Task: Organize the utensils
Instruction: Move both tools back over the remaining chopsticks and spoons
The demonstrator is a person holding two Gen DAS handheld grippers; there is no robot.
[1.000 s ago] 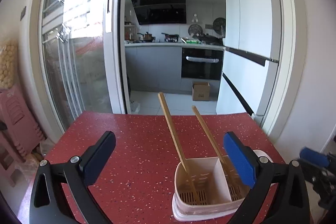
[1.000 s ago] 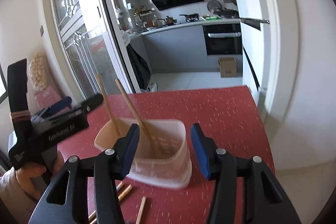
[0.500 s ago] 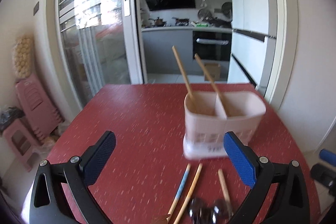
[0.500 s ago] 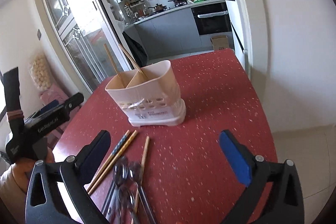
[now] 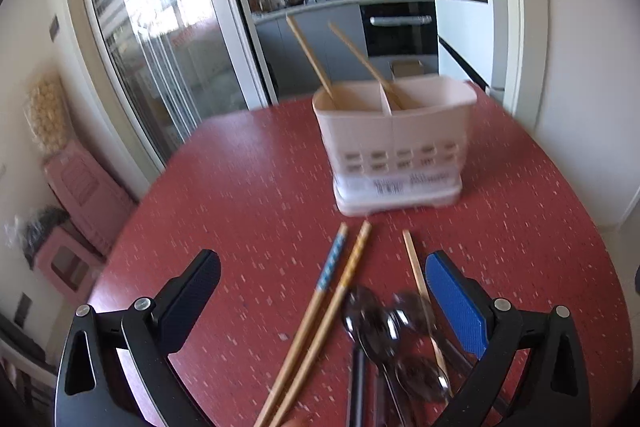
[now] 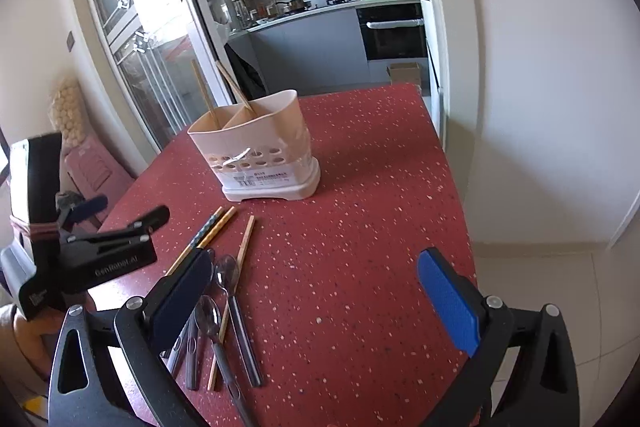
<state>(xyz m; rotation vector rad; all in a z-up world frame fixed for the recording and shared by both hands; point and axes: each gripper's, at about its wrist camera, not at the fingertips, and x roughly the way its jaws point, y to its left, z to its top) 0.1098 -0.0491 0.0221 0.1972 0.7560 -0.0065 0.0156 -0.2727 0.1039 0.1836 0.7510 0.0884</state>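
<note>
Left gripper [image 5: 320, 291]: fingers spread wide, nothing between them, hovering low over the near part of the red speckled table [image 5: 248, 187]. In the right wrist view its body sits at far left, and white lettering on the side looks like "GenRobot.AI", though it's small.

Loose utensils lie directly ahead of and under the left gripper. A blue-patterned chopstick [image 5: 330, 265] and a yellow-patterned chopstick [image 5: 354, 259] lie side by side, just beside each other. A plain wooden chopstick [image 5: 414, 263] lies a bit further right. All three have long axes running roughly near-to-far, tips toward the holder. A cluster of dark-handled spoons [image 5: 384, 319] overlaps their near ends, bowls facing away from the camera, handles toward it. This view is motion-blurred, so I can't count the spoons.

The utensil holder [image 5: 394, 147] is pale pink with two compartments and stands upright further back on the table. One wooden chopstick leans in each compartment. A barcode label is on its lower front; the text isn't readable.

Right gripper [image 6: 316, 291]: also spread wide and empty. The pile lies at its left finger, mostly off to the left.

Judgement: the left gripper is nearer and centred on the pile. Since the sticks run along its view axis, closing across one should work as is, but the overlapping spoons may drag.
</note>
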